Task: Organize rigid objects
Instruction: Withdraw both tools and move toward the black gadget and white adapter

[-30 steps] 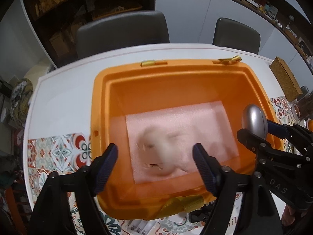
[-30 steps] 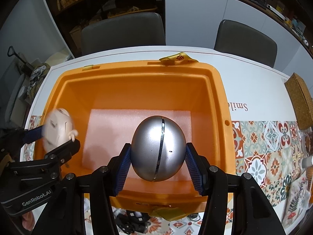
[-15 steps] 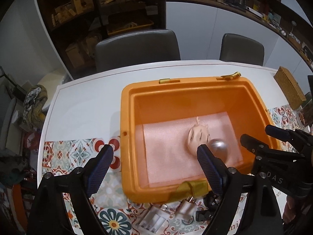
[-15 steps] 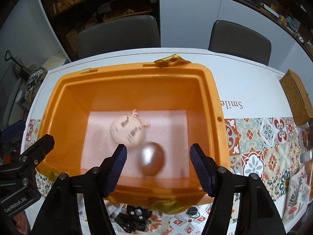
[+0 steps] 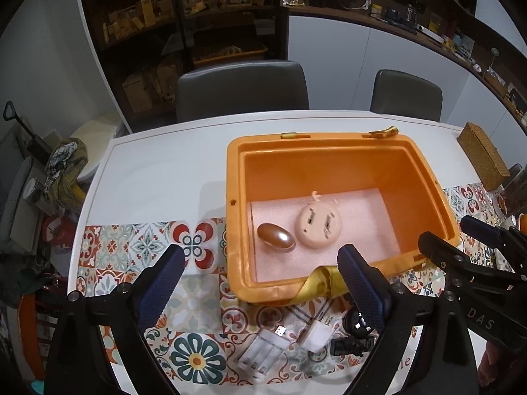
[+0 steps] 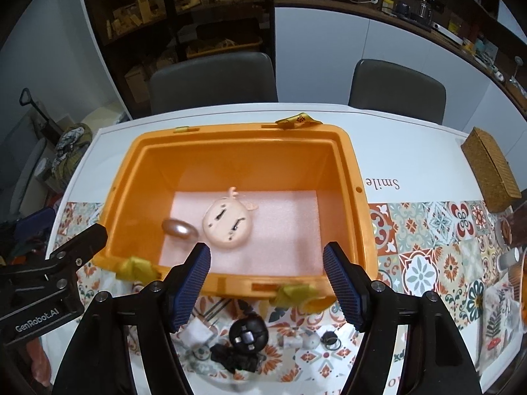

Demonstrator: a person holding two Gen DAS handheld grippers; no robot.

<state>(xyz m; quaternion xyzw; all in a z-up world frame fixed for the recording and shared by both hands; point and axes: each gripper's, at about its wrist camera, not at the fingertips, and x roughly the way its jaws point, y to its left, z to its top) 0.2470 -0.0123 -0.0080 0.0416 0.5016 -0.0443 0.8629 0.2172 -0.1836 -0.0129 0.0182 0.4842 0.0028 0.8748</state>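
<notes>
My left fingers (image 5: 161, 283) stand wide apart with nothing between them, and my right fingers (image 6: 194, 283) are spread just as wide, also holding nothing. Both grippers hang above the near edge of the table, short of the orange bin (image 5: 235, 177).

Two things already lie on the pink foam (image 5: 362, 230) in the bin: a metallic egg (image 5: 275, 237) toward the left wall and a round doll head (image 5: 318, 227) just beside it on the right. I cannot tell whether they touch.

What is left to sort sits on the tiled cloth between the bin's near wall and me. From the left gripper (image 5: 260, 291), a white charger (image 5: 262, 354) lies below and slightly right of centre, its long axis slanting up to the right, with a small white plug (image 5: 316, 334) beside it. From the right gripper (image 6: 268, 284), a black ball-like gadget (image 6: 247, 331) lies just below the left pad, with dark bits under it and a small ring (image 6: 330, 339) further right.

I judge the charger the left's nearer pick and the black gadget the right's; either calls for drawing back and down.
</notes>
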